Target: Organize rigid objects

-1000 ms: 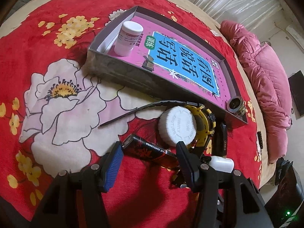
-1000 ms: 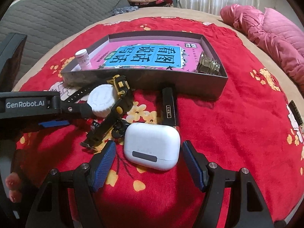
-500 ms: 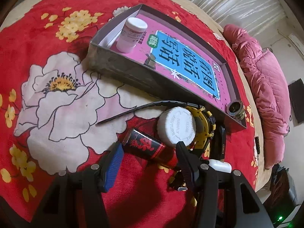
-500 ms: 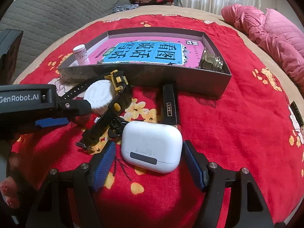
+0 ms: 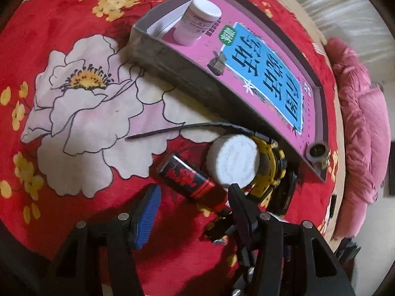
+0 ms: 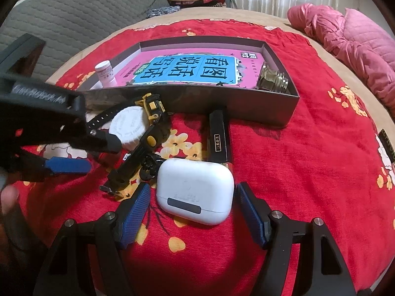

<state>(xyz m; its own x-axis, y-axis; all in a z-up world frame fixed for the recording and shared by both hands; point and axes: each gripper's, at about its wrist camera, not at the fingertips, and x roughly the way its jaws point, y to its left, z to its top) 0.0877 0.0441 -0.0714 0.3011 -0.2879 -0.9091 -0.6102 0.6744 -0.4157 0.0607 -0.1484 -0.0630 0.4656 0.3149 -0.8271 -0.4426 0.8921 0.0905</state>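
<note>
Red floral cloth (image 6: 284, 172) covers the work surface, and on it I have both grippers low over a cluster of small objects beside a shallow grey box (image 6: 246, 106).

Left gripper (image 5: 192, 197): I see its jaws standing apart, straddling a black-and-red battery (image 5: 190, 180) that lies flat on the cloth. The battery's far end runs close to the black finger on the right of the left wrist view; the blue pad (image 5: 148, 209) on the other finger is clear of it — I read no clamping here.

Right gripper (image 6: 190, 197): jaws wide apart, one on each side of a white earbud case (image 6: 195, 190), with a visible gap at both pads. The case rests on the cloth, unheld.

Just beyond the battery lies a white screw cap (image 5: 233, 162), sitting on a yellow-and-black wristwatch (image 5: 269, 170) whose strap trails across the cloth. A slim black bar (image 6: 218, 138) with a gold label lies between the case and the box wall.

Inside the box — on a pink and blue printed book (image 6: 192, 71) — a small white bottle (image 6: 105, 72) stands upright in one corner and a brass fitting (image 6: 272, 81) sits in the opposite near corner.
</note>
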